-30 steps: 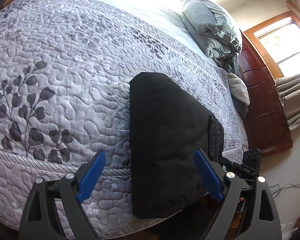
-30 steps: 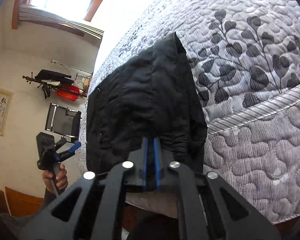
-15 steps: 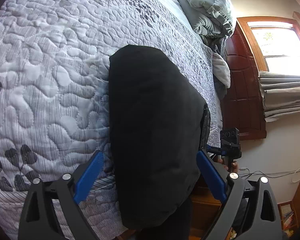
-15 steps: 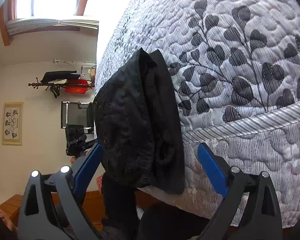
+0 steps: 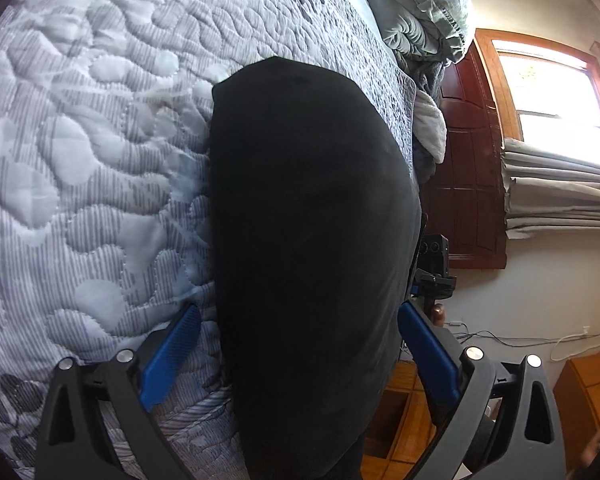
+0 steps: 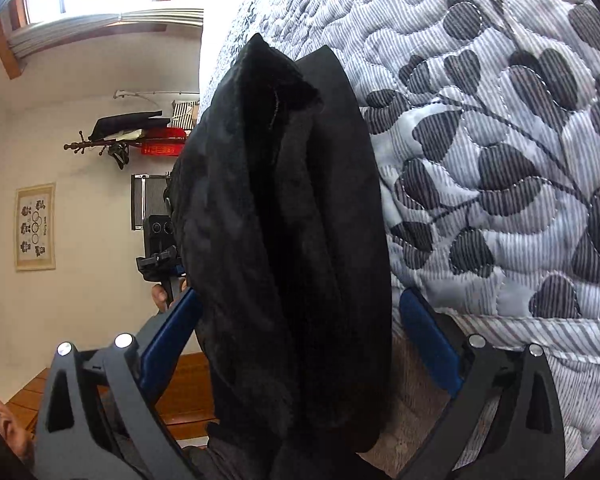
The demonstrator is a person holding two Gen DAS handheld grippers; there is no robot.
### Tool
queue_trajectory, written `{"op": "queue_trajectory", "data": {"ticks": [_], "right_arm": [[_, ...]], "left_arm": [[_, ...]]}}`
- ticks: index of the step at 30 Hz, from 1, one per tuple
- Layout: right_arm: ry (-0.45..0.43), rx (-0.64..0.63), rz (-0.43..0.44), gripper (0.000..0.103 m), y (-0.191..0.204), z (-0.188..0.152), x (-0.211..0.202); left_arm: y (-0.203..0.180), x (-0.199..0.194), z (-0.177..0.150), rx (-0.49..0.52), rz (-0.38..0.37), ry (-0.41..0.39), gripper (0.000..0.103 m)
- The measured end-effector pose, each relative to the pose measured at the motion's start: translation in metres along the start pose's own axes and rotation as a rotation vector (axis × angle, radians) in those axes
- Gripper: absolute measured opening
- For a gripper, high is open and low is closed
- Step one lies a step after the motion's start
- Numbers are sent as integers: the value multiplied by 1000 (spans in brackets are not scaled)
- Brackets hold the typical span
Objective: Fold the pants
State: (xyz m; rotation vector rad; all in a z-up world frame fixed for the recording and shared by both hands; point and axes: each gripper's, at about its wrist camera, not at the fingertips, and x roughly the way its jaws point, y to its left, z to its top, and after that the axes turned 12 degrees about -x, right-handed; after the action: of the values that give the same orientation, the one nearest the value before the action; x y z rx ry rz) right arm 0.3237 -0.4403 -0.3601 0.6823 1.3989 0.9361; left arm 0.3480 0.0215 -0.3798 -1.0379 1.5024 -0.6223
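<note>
The black pants lie folded into a thick bundle at the near edge of the bed, on its grey leaf-patterned quilt, with the long axis running from that edge, where one end hangs over, toward the pillows at the head. The left gripper has its jaws spread wide, the blue pads on either side of the bundle and gripping nothing. The right gripper straddles the other side of the bundle where the layered fold edges show, its jaws likewise released.
</note>
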Motion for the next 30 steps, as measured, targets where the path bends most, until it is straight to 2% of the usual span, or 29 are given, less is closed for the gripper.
{"op": "queue_trajectory", "data": {"ticks": [2, 4, 6, 8, 10, 11, 12, 15, 18, 21, 25, 30], "right_arm": [[6, -1, 9, 101, 4, 3, 5], [26, -19, 20, 101, 9, 9, 12], [45, -27, 15, 101, 16, 17, 24], [48, -36, 16, 101, 17, 20, 30], [42, -42, 18, 101, 20, 21, 33], [39, -48, 14, 97, 23, 22, 35], [38, -52, 2, 82, 25, 21, 35], [27, -59, 19, 55, 29, 16, 33], [3, -76, 30, 46, 42, 14, 32], [-7, -99, 30, 41, 65, 14, 33], [0, -147, 25, 40, 102, 28, 36], [21, -226, 16, 40, 153, 80, 57]], "left_arm": [[-7, 9, -1, 23, -17, 50, 99], [-16, 25, -5, 61, 19, 96, 99], [-19, 36, -6, 79, 65, 97, 99], [-18, 39, -5, 64, 66, 77, 99], [-18, 39, -7, 51, 78, 48, 92], [-17, 38, -7, 45, 81, 47, 78], [-16, 36, -7, 32, 68, 45, 69], [-12, 33, -8, 4, 46, 26, 54], [-12, 30, -13, 4, 31, 0, 46], [-16, 23, -17, 7, 30, -19, 40], [-29, 3, -13, 34, 42, -54, 39], [-42, -43, 10, 65, 53, -115, 39]]}}
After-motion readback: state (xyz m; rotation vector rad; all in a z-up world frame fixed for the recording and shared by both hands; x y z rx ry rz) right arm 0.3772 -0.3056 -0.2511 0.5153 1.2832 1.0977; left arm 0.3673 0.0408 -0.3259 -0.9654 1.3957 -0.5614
